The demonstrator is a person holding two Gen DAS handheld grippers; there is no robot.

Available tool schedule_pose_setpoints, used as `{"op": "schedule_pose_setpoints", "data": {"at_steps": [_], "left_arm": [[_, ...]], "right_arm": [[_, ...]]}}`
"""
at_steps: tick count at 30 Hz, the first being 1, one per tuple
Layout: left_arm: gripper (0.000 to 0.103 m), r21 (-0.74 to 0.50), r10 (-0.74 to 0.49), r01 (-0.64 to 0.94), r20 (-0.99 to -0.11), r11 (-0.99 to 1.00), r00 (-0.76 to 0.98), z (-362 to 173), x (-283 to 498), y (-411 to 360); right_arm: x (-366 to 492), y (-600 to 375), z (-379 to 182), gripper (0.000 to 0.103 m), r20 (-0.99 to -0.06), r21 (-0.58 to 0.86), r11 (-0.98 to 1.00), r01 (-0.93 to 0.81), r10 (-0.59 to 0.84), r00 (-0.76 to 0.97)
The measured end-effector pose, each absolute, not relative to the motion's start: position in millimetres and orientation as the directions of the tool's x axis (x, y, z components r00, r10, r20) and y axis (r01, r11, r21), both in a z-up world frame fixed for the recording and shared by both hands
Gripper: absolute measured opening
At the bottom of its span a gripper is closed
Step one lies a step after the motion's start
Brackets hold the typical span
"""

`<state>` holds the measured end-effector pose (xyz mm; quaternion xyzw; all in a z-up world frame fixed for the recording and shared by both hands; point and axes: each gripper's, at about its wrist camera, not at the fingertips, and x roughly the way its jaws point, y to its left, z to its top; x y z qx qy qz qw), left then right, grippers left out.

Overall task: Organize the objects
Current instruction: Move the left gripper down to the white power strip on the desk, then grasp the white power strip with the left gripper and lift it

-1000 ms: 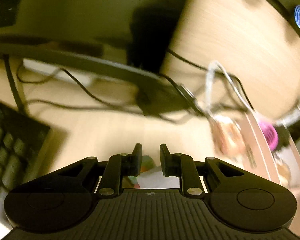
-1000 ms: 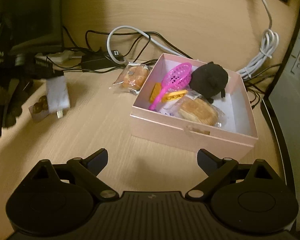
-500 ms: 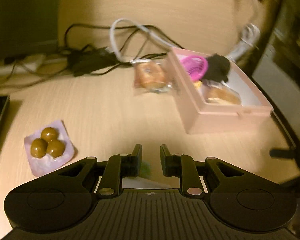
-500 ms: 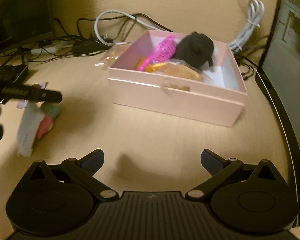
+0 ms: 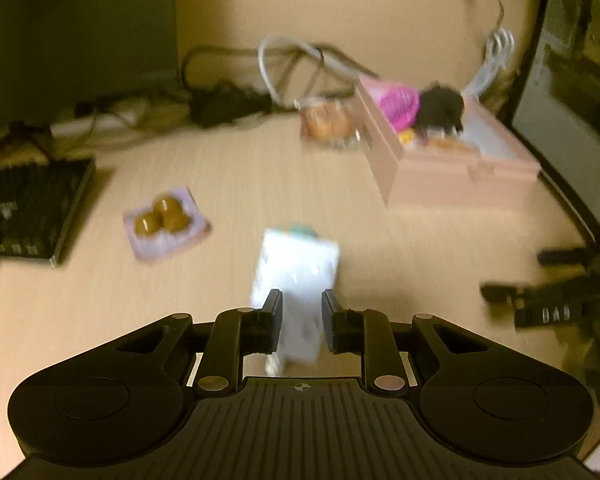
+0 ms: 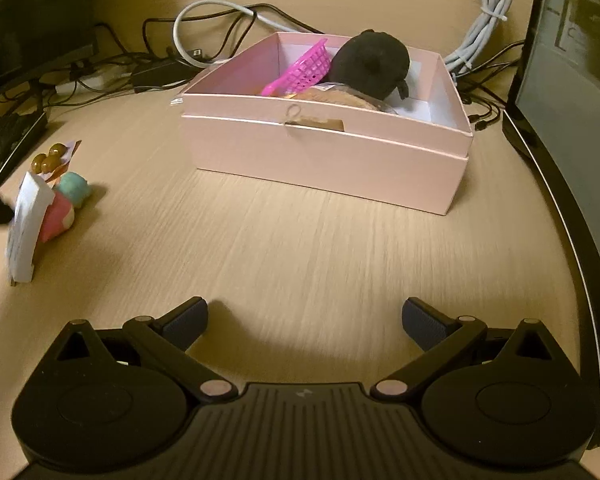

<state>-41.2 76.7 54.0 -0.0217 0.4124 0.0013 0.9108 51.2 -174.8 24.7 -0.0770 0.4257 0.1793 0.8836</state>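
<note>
2 grippers work over a light wood desk. The left gripper has its jaws nearly closed on a white card package, which sticks out forward between the fingers; a pink and teal toy sits on the card's far side, seen best from the right wrist view. In that view the card stands tilted at the left edge of the desk, though I cannot tell whether its lower end touches the wood. The right gripper hangs with its jaws spread as wide as they go and nothing between them, over bare desk in front of the pink box.

Inside the box lie a magenta plastic basket, a black plush thing and a wrapped pastry. 1 more wrapped pastry lies on the desk just beside the box's left wall. A small packet with 3 brown balls rests on the desk between the keyboard and the held card. Grey and black cables tangle behind the box. The left view is blurred.
</note>
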Motion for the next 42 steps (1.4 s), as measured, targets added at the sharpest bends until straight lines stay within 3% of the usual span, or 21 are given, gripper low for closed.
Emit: {"op": "schedule_pose_setpoints", "data": {"at_steps": [16, 29, 33, 42], "left_arm": [[0.026, 0.0, -0.086, 0.147, -0.812, 0.989, 0.577, 18, -37, 20], [0.028, 0.0, -0.13, 0.216, -0.798, 0.976, 0.588, 16, -37, -3], [0.039, -0.001, -0.14, 0.233, -0.804, 0.972, 0.579, 16, -36, -8], [0.039, -0.037, -0.167, 0.223, -0.781, 0.974, 0.602, 27, -44, -7]], "right_arm": [[54, -173, 27, 0.103, -0.798, 0.012, 0.916, -0.401, 0.25, 0.548], [55, -174, 27, 0.103, -0.802, 0.013, 0.906, -0.423, 0.263, 0.537], [55, -174, 27, 0.103, -0.802, 0.013, 0.905, -0.425, 0.263, 0.537], [55, -175, 27, 0.103, -0.803, 0.014, 0.897, -0.441, 0.273, 0.53]]}}
